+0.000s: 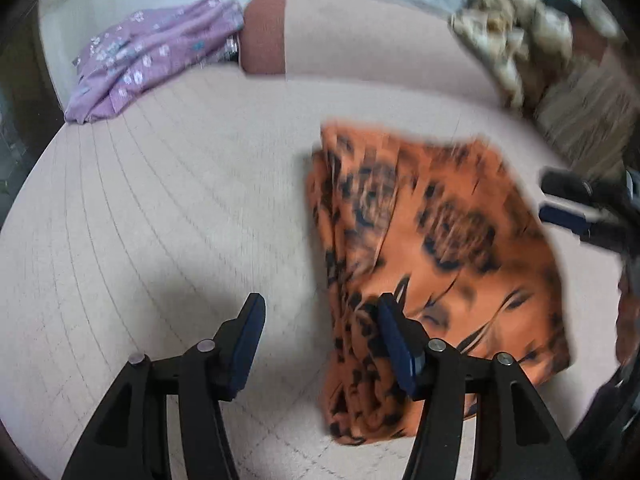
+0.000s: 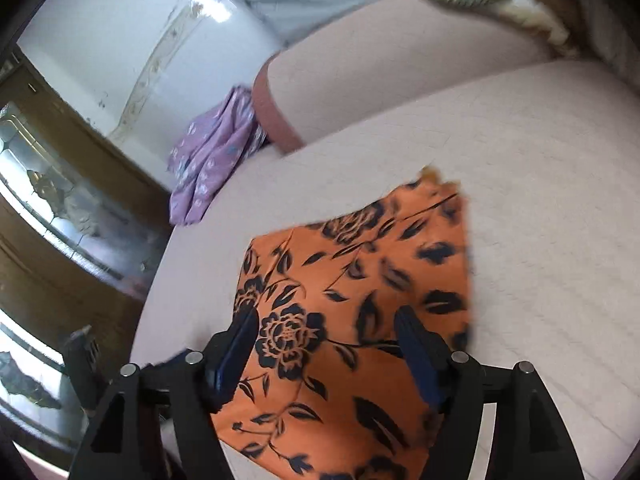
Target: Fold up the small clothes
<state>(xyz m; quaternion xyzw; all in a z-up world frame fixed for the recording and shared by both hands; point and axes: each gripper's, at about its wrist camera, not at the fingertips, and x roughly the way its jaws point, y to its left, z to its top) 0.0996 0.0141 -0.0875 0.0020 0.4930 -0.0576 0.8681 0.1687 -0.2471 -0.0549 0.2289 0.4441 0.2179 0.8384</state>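
Note:
An orange garment with black flower print [image 1: 432, 248] lies folded on the pale bed cover [image 1: 180, 208]. My left gripper [image 1: 320, 344] is open above the garment's left edge, holding nothing. In the right wrist view the same garment [image 2: 360, 292] lies flat under my right gripper [image 2: 328, 344], which is open, its jaws spread over the cloth and not closed on it. The right gripper also shows at the right edge of the left wrist view [image 1: 576, 208].
A purple flowered garment [image 1: 148, 56] lies bunched at the far left of the bed, also in the right wrist view [image 2: 212, 160]. A pink bolster [image 1: 360, 36] runs along the back. A crumpled beige cloth [image 1: 508, 36] sits at the back right. The bed's left edge [image 2: 156, 280] drops to a dark floor.

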